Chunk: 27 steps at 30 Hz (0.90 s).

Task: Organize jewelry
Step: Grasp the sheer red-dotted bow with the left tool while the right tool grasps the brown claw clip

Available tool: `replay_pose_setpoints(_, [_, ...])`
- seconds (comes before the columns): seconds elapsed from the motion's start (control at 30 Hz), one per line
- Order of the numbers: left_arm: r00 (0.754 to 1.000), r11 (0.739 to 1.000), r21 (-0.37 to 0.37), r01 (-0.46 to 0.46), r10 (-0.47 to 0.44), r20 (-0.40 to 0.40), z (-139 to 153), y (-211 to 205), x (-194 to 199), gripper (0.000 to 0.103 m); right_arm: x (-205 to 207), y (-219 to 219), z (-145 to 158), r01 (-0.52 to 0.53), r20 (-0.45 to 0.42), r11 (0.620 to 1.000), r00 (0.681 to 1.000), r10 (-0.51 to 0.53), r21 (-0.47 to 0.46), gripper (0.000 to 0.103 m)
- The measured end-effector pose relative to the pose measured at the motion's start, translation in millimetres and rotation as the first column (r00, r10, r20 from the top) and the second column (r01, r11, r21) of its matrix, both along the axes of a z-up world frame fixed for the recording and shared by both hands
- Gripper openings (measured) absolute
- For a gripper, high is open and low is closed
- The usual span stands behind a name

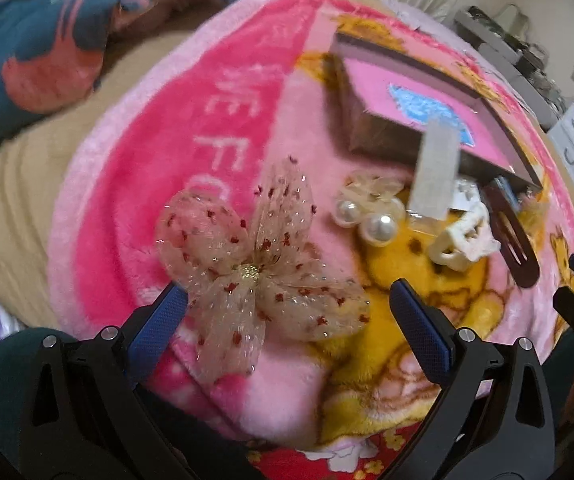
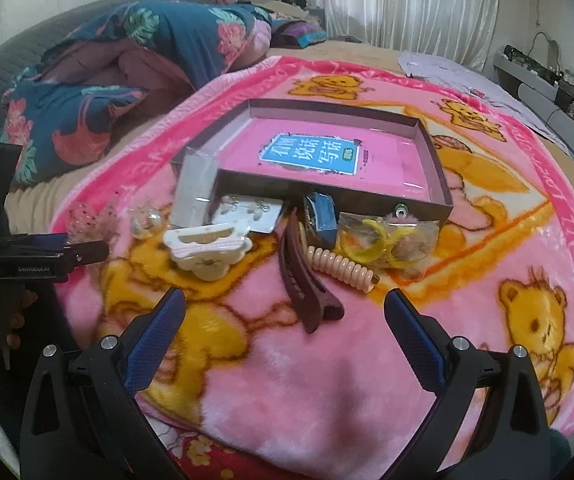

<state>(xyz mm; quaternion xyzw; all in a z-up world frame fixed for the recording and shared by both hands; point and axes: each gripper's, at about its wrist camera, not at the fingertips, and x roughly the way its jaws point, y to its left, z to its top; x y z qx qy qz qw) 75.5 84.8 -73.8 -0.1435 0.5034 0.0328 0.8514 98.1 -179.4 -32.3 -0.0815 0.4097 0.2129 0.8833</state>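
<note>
A sheer beige bow [image 1: 263, 276] with red dots lies on the pink blanket, between the fingers of my open left gripper [image 1: 287, 304]. Beyond it sit pearl beads [image 1: 367, 220], a white claw clip [image 1: 463, 240] and a maroon hair clip [image 1: 513, 236]. A shallow brown box [image 2: 435, 168] with a pink floor stands behind the pile. My right gripper [image 2: 285, 312] hangs open just short of the maroon claw clip [image 2: 307, 284]. Next to that clip lie a peach spiral hair tie [image 2: 339, 268], a bag of yellow rings [image 2: 387, 240], a blue item [image 2: 321, 212] and the white claw clip [image 2: 207, 250].
The pink bear blanket [image 2: 327, 380] covers a bed. A folded blue floral quilt [image 2: 127, 80] lies at the back left. White curtains [image 2: 407, 4] and shelves with electronics [image 2: 547, 76] stand at the back right. The left tool [image 2: 39, 256] shows at the right view's left edge.
</note>
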Motion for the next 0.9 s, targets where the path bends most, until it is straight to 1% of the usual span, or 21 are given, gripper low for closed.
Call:
replay_pose_setpoints(0.03, [1.0,1.0,-0.03,0.003,-0.003,-0.006,-3.9,2.0,2.4,0.095,2.8,-0.2,-2.0,0.003,0.0,1.0,1.0,-0.003,-0.004,0.099])
replay_pose_setpoints(0.07, [1.0,0.999,-0.042,0.003,-0.004,-0.012,-6.9,3.8,4.3,0.095,5.3,-0.3,-3.5,0.007,0.001,1.0,1.0,-0.007,-0.008,0.099])
replay_pose_setpoints(0.1, [1.0,0.999,-0.044,0.005,-0.006,-0.021,-9.7,5.5,6.8,0.095,9.2,0.2,-5.9,0.005,0.004,1.0,1.0,-0.005,-0.016,0.099])
replay_pose_setpoints(0.2, [1.0,0.998,-0.059,0.011,-0.011,-0.013,-10.1,8.8,10.3,0.094,17.2,2.6,-11.5,-0.003,0.01,0.999,1.0,0.004,-0.037,0.097])
replay_pose_setpoints(0.23, [1.0,0.998,-0.054,0.015,-0.016,-0.007,-9.9,8.8,11.5,0.092,19.1,3.4,-13.1,-0.007,0.007,0.999,1.0,0.008,-0.044,0.09])
replay_pose_setpoints(0.27, [1.0,0.999,-0.027,0.02,-0.02,0.001,-9.1,8.3,11.8,0.085,21.8,5.0,-16.0,-0.019,-0.007,0.999,1.0,0.019,-0.049,0.079])
replay_pose_setpoints(0.3, [1.0,1.0,-0.002,0.027,-0.027,0.006,-8.7,6.3,13.0,0.078,23.4,6.3,-17.7,-0.031,-0.02,0.998,0.999,0.03,-0.047,0.075])
replay_pose_setpoints(0.33, [0.999,0.999,0.024,0.035,-0.035,0.011,-8.3,4.5,13.7,0.075,25.1,7.3,-19.8,-0.043,-0.03,0.998,0.999,0.042,-0.046,0.069])
replay_pose_setpoints(0.37, [0.999,0.998,0.04,0.041,-0.042,0.014,-8.8,3.8,14.7,0.069,26.9,8.6,-22.8,-0.053,-0.039,0.997,0.998,0.051,-0.052,0.061])
replay_pose_setpoints(0.4, [0.999,0.998,0.054,0.045,-0.046,0.02,-8.4,3.2,14.1,0.065,28.5,10.3,-24.6,-0.061,-0.046,0.997,0.997,0.059,-0.057,0.057])
replay_pose_setpoints(0.43, [0.998,0.997,0.06,0.05,-0.051,0.025,-7.7,2.8,15.0,0.063,29.8,12.1,-27.2,-0.073,-0.053,0.995,0.996,0.07,-0.061,0.049])
replay_pose_setpoints(0.47, [0.998,0.996,0.065,0.057,-0.059,0.033,-6.5,1.6,15.0,0.056,30.7,14.0,-29.6,-0.081,-0.058,0.994,0.995,0.077,-0.068,0.044])
replay_pose_setpoints(0.5, [0.996,0.996,0.066,0.066,-0.069,0.048,-4.0,0.7,13.7,0.044,31.7,15.6,-31.9,-0.084,-0.062,0.994,0.995,0.08,-0.074,0.041])
replay_pose_setpoints(0.57, [0.994,0.995,0.063,0.08,-0.084,0.074,0.7,-1.1,11.1,0.042,34.1,17.1,-34.5,-0.09,-0.059,0.992,0.995,0.085,-0.084,0.032])
replay_pose_setpoints(0.6, [0.993,0.995,0.064,0.082,-0.087,0.08,1.8,-1.5,9.9,0.037,35.3,17.1,-35.2,-0.094,-0.059,0.992,0.994,0.089,-0.088,0.028])
replay_pose_setpoints(0.63, [0.992,0.994,0.064,0.087,-0.093,0.088,3.2,-2.0,8.9,0.036,36.1,16.8,-35.1,-0.101,-0.06,0.991,0.994,0.096,-0.086,0.02])
replay_pose_setpoints(0.67, [0.991,0.994,0.062,0.091,-0.097,0.094,4.9,-2.4,9.7,0.036,36.3,15.8,-34.7,-0.111,-0.063,0.991,0.992,0.107,-0.075,0.016])
replay_pose_setpoints(0.73, [0.989,0.994,0.063,0.089,-0.096,0.116,10.0,-3.0,7.4,0.033,34.9,15.1,-34.0,-0.131,-0.066,0.989,0.99,0.127,-0.061,0.014])
replay_pose_setpoints(0.77, [0.987,0.994,0.056,0.089,-0.096,0.127,13.2,-2.0,6.3,0.027,33.7,13.5,-33.2,-0.14,-0.061,0.989,0.989,0.136,-0.052,0.013])
replay_pose_setpoints(0.83, [0.986,0.996,0.048,0.081,-0.087,0.142,19.1,-1.6,6.8,0.027,31.2,10.7,-31.1,-0.15,-0.06,0.988,0.987,0.148,-0.026,0.012])
replay_pose_setpoints(0.9, [0.984,0.995,0.056,0.084,-0.091,0.155,23.9,-2.9,6.7,0.027,28.1,5.0,-28.3,-0.147,-0.065,0.989,0.987,0.147,0.011,0.012])
